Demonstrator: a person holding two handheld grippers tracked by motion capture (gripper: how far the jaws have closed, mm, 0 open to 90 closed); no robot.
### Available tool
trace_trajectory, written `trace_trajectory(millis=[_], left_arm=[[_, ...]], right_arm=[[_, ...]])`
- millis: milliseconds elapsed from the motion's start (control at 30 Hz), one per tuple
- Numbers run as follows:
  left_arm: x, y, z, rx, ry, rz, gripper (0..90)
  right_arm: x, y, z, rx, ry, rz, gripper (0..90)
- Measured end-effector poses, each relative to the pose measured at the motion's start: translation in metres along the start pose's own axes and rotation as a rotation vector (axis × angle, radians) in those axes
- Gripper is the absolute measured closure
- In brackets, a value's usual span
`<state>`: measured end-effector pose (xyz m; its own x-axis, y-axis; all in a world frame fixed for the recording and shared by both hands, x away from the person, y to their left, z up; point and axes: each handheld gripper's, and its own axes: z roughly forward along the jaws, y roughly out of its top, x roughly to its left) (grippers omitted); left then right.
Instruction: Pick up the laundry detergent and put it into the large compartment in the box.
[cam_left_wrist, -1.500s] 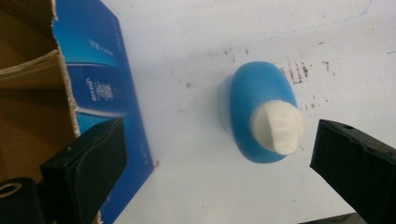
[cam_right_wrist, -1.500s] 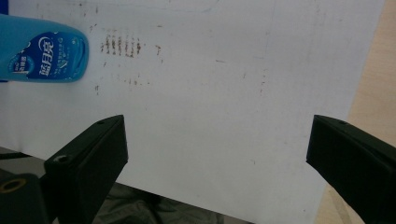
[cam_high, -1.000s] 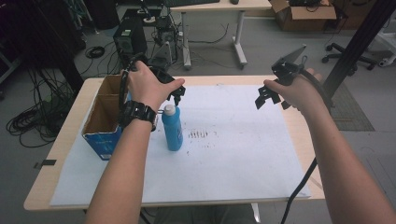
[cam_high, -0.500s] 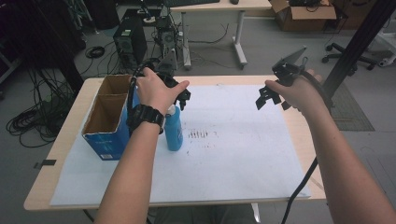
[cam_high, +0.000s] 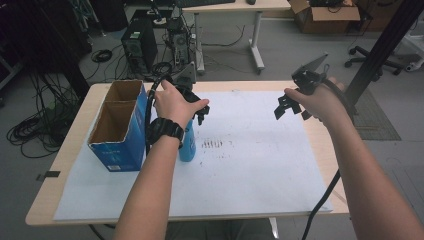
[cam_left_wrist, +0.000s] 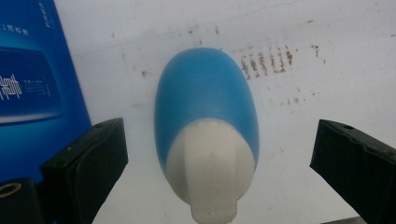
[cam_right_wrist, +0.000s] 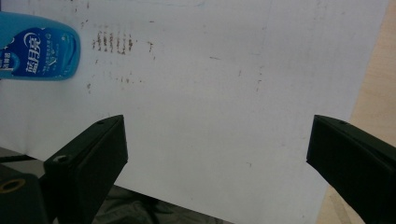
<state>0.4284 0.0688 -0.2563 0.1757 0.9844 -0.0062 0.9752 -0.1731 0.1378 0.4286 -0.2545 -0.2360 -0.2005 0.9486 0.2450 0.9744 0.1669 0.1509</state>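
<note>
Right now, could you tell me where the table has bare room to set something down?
The white sheet is bare from the smudge marks rightward to its right edge, and along the near edge. It is crowded at the left, where the bottle stands beside the box.

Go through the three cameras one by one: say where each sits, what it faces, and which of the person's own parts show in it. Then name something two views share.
High view: fixed above the person's side, facing forward and down on the paper-covered wooden table; both forearms, left gripper, right gripper.
Left gripper view: rides the left gripper, looking down on the white-capped blue plastic bottle between its open jaws.
Right gripper view: rides the right gripper, facing the white paper sheet between open jaws.
Shared: the bottle, the sheet's brown smudges, and, in two, the blue cardboard box.
</note>
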Motion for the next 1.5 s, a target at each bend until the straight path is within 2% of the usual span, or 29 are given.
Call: trace_trajectory(millis=[333, 500, 767, 1500], left_arm=[[0.002, -0.001, 0.013, 0.021, -0.002, -0.013, 5.3], [0.002, -0.002, 0.020, 0.029, 0.019, -0.016, 5.8], [0.003, -0.001, 0.030, 0.042, 0.014, -0.026, 7.4], [0.005, 0.002, 0.033, 0.041, 0.012, -0.043, 17.6]], right_arm=[[-0.001, 0.000, 0.004, 0.005, 0.002, -0.002, 5.5], [-0.001, 0.000, 0.005, 0.003, 0.004, -0.006, 5.5], [0.000, -0.001, 0.008, 0.008, 0.004, -0.012, 5.5], [-0.001, 0.002, 0.012, 0.017, 0.005, -0.017, 5.5]])
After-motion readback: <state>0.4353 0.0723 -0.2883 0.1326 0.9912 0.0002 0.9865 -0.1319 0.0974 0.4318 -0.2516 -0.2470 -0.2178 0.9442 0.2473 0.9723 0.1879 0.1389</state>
